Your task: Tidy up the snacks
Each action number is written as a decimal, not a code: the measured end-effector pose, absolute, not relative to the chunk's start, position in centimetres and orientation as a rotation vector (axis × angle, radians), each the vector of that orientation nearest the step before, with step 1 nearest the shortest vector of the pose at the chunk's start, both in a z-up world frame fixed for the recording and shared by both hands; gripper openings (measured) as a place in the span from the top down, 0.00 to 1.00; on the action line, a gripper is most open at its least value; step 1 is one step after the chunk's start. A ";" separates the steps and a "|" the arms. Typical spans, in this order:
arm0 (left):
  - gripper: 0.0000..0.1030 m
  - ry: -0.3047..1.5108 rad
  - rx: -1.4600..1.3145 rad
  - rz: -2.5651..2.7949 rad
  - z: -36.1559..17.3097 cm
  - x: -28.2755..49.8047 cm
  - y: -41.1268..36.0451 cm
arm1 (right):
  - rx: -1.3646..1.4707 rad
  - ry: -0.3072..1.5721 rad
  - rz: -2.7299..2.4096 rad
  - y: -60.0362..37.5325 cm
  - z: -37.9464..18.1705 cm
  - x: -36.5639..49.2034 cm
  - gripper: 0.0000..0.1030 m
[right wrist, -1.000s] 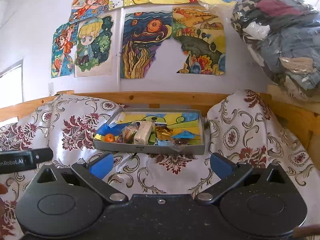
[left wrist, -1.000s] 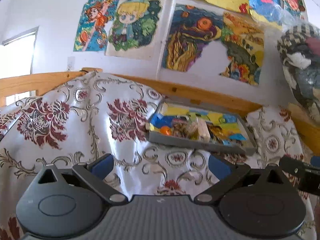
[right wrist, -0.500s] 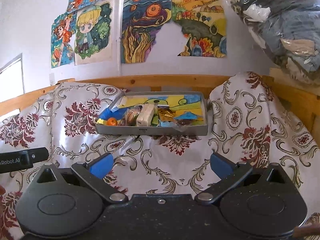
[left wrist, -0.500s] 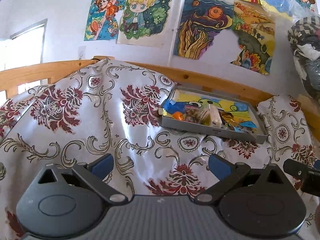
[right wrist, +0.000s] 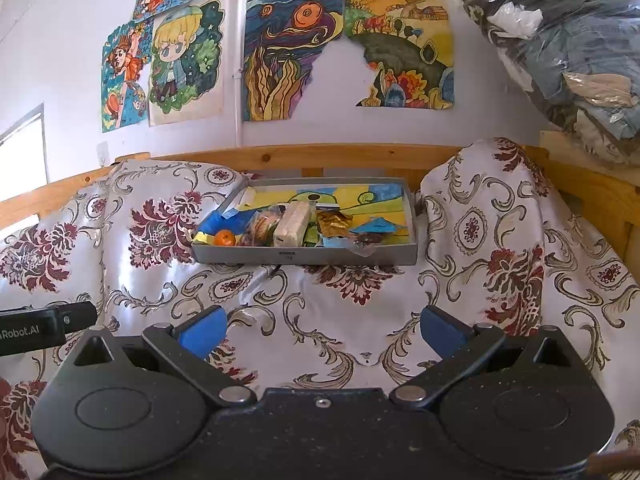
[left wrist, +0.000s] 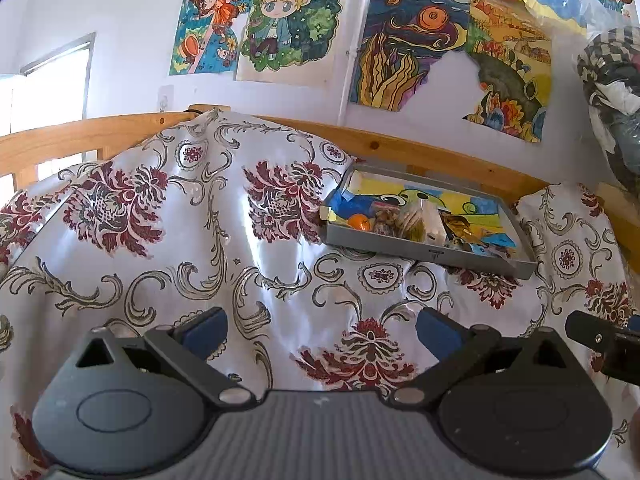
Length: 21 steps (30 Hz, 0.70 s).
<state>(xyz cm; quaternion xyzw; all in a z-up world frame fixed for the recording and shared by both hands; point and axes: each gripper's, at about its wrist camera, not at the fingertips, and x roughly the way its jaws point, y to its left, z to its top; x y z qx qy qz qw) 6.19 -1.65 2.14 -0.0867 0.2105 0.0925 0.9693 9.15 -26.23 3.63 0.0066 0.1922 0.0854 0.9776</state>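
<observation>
A grey tray [right wrist: 304, 257] [left wrist: 420, 249] with a colourful picture on its bottom sits on the floral cloth near the wooden rail. Several snacks lie in its front part: a small orange [right wrist: 224, 237] [left wrist: 357, 222], a pale wrapped bar [right wrist: 294, 224] [left wrist: 432, 222], a clear bag of brown snacks [right wrist: 262, 227], a gold wrapper [right wrist: 334, 222] and blue wrappers. My left gripper [left wrist: 320, 332] is open and empty, well short of the tray and to its left. My right gripper [right wrist: 322, 330] is open and empty too, facing the tray from a distance.
The floral cloth [right wrist: 360, 300] drapes over humps on both sides of the tray. A wooden rail [right wrist: 320, 156] runs behind it, under a wall of paintings. A plastic bag of clothes [right wrist: 560, 48] sits high on the right. The other gripper's body shows at each view's edge.
Both grippers have pulled back and tilted down a little, so the tray sits lower and smaller in the views. Both stay open and empty.
</observation>
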 end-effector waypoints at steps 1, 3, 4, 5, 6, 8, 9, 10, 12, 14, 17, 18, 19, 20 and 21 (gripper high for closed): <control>0.01 0.428 -0.174 0.188 2.1 6.2 -1.7 | 0.013 0.389 0.174 -26.2 3.6 9.2 0.01; 0.01 0.430 -0.174 0.191 2.0 6.2 -1.7 | 0.011 0.391 0.179 -26.1 3.5 9.2 0.01; 0.01 0.432 -0.174 0.192 2.0 6.2 -1.7 | 0.010 0.391 0.181 -26.0 3.5 9.2 0.01; 0.01 0.434 -0.175 0.194 2.0 6.2 -1.6 | 0.009 0.393 0.182 -26.0 3.5 9.2 0.01; 0.01 0.436 -0.175 0.194 1.9 6.2 -1.6 | 0.009 0.394 0.183 -26.0 3.4 9.2 0.01; 0.00 0.439 -0.174 0.195 1.9 6.2 -1.6 | 0.010 0.396 0.184 -26.0 3.4 9.2 0.01; 0.01 0.440 -0.174 0.195 1.9 6.2 -1.7 | 0.010 0.397 0.185 -26.0 3.4 9.2 0.01; 0.01 0.441 -0.174 0.196 1.9 6.2 -1.7 | 0.011 0.397 0.184 -26.0 3.4 9.2 0.01; 0.00 0.443 -0.175 0.197 1.8 6.1 -1.7 | 0.011 0.397 0.185 -26.0 3.4 9.2 0.01; 0.00 0.444 -0.176 0.199 1.8 6.1 -1.7 | 0.010 0.397 0.185 -26.0 3.4 9.2 0.01; 0.01 0.446 -0.178 0.202 1.8 6.2 -1.7 | 0.009 0.398 0.186 -26.1 3.4 9.2 0.01; 0.01 0.446 -0.178 0.203 1.8 6.1 -1.7 | 0.009 0.398 0.185 -26.0 3.4 9.2 0.01; 0.00 0.446 -0.179 0.204 1.8 6.1 -1.7 | 0.008 0.398 0.186 -26.0 3.4 9.2 0.01; 0.00 0.447 -0.180 0.204 1.8 6.1 -1.7 | 0.007 0.399 0.187 -26.0 3.3 9.2 0.01; 0.00 0.447 -0.181 0.205 1.8 6.1 -1.7 | 0.007 0.399 0.186 -26.0 3.3 9.2 0.01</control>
